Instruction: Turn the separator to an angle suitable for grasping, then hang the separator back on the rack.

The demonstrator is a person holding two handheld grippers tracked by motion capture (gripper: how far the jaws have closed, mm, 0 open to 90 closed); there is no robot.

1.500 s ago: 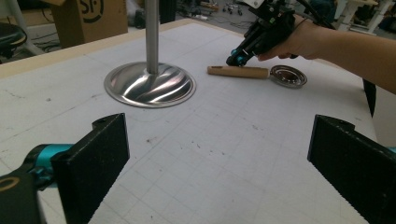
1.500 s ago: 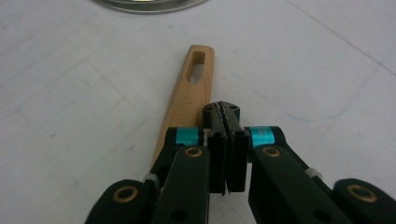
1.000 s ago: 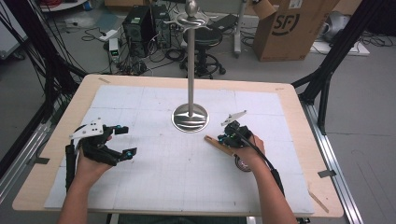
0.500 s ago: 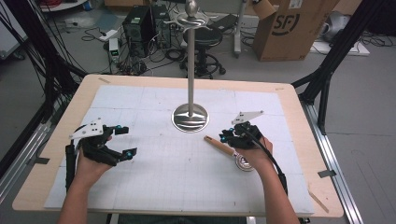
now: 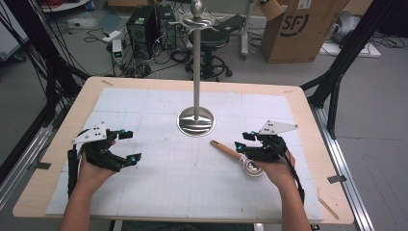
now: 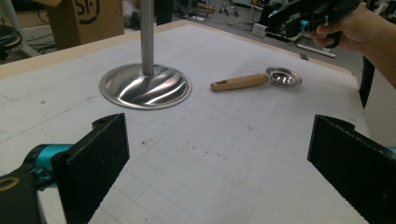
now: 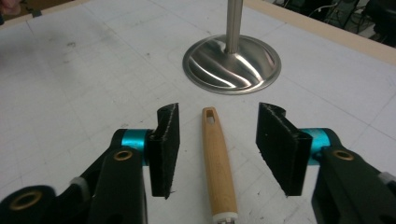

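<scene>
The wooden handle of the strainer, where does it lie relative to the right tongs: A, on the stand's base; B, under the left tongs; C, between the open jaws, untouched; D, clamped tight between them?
C: in the right gripper view the wooden handle lies on the table between the spread jaws of the right tongs, gaps on both sides.

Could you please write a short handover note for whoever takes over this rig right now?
Right gripper: open, jaws straddling the wooden handle of the small strainer spoon, not yet closed on it.
Left gripper: open, holding nothing, over the mat on the left side of the table.
Spoon: lying flat on the mat, its handle end with the hole pointing toward the round base of the metal stand, its metal bowl toward the person.
Done: right gripper lined up around the handle.
Left: close on the handle and lift; probably hang the spoon on the stand's hooks, though that is a guess.
</scene>
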